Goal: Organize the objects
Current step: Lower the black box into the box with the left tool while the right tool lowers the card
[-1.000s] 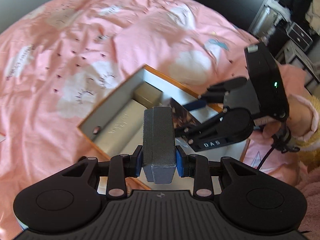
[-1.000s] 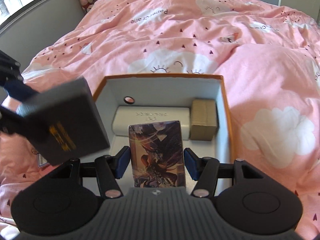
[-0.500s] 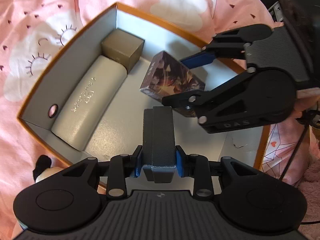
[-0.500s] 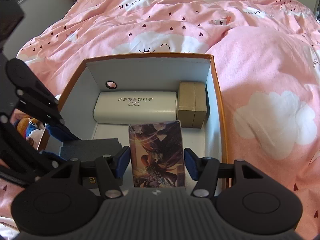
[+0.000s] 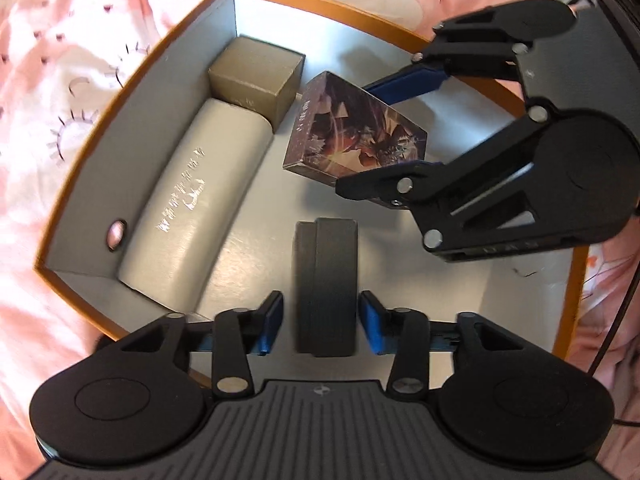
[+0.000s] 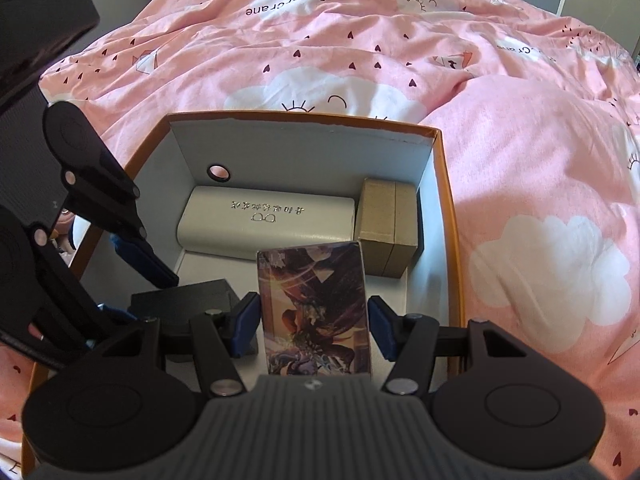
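An orange-rimmed cardboard box (image 5: 132,64) with a grey inside lies on the pink bed. In it are a white glasses case (image 5: 192,204), a small brown carton (image 5: 256,68), a picture-printed card box (image 5: 352,132) and a dark grey box (image 5: 325,280). My left gripper (image 5: 322,322) is open, its blue pads apart from the dark grey box standing between them on the box floor. My right gripper (image 6: 314,326) is open, with small gaps between its pads and the card box (image 6: 316,312). The right gripper also shows in the left wrist view (image 5: 404,124).
The pink patterned duvet (image 6: 360,52) surrounds the orange box (image 6: 448,208). The glasses case (image 6: 268,224) and brown carton (image 6: 388,232) fill the box's far side. The left gripper's body (image 6: 60,240) crowds the box's left side. A round hole (image 6: 219,172) is in the far wall.
Both grippers have lowered into the orange box and opened. The dark grey box and the card box now stand free between the parted pads.
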The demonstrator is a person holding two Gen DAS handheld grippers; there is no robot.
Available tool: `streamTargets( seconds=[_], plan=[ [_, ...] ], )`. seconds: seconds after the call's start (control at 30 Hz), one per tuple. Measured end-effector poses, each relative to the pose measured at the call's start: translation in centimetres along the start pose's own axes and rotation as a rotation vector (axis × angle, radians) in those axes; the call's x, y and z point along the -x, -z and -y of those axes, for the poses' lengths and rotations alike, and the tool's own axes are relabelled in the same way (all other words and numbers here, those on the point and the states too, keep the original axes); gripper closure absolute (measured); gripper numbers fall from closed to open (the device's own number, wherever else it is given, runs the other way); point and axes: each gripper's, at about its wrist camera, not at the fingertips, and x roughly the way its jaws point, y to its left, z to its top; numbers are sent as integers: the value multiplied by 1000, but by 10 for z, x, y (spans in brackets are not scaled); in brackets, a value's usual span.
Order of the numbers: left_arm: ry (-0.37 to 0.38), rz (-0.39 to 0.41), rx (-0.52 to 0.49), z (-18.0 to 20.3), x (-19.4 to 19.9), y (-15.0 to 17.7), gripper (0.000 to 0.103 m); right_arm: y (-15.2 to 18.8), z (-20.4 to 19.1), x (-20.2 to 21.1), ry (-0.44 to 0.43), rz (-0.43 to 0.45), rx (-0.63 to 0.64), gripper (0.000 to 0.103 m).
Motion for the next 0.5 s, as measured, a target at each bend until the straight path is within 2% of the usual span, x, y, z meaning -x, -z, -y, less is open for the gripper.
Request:
streamTargets(
  seconds=[0.17,0.43,0.5],
  plan=[
    [-159,0,-51,4,1,3,44,-1,-5,-3,17,7,23,43],
    [-234,15,-52,-3,4,11,44,-3,-15,-6,1,-2,40,43],
    [-231,40,-36,-3,5,1,44,-4,-15,-9,-4,-9,27,43]
  ],
)
